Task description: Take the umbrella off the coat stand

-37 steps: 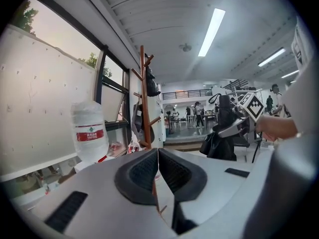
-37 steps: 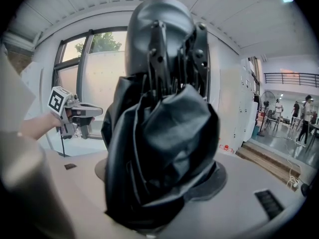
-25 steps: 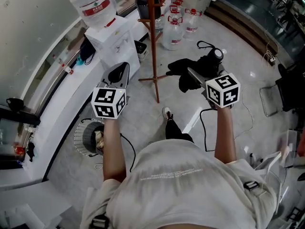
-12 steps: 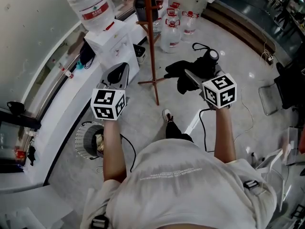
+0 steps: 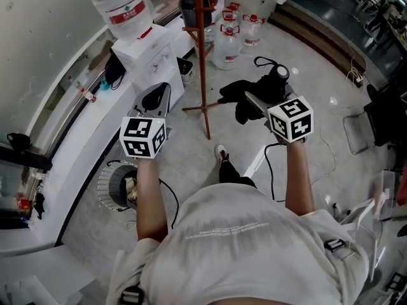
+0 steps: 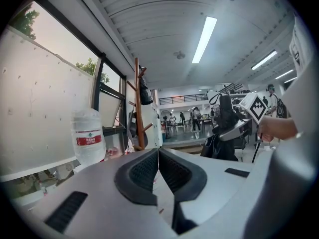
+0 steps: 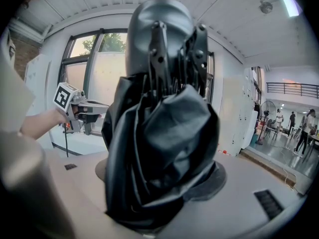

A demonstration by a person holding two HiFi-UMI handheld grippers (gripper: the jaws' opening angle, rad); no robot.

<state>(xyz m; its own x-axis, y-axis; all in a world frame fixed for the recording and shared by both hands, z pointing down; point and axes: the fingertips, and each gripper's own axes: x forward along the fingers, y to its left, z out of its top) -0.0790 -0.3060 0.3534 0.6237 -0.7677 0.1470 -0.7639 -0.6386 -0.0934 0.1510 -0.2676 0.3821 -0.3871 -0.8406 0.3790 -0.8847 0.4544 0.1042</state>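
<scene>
Folded black umbrella (image 5: 234, 95) in right hand-held gripper (image 5: 259, 104), apart from wooden coat stand (image 5: 203, 56).

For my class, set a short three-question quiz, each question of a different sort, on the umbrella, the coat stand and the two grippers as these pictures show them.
1. True or false: the black umbrella hangs on the coat stand.
2. Multiple choice: the left gripper is A) shut with nothing in it, B) shut on the umbrella, C) wide open.
3. Fill in: in the head view, the water bottle stands to the ____ of the coat stand.

Key:
1. False. The right gripper holds it, clear of the stand.
2. A.
3. Left.
</scene>
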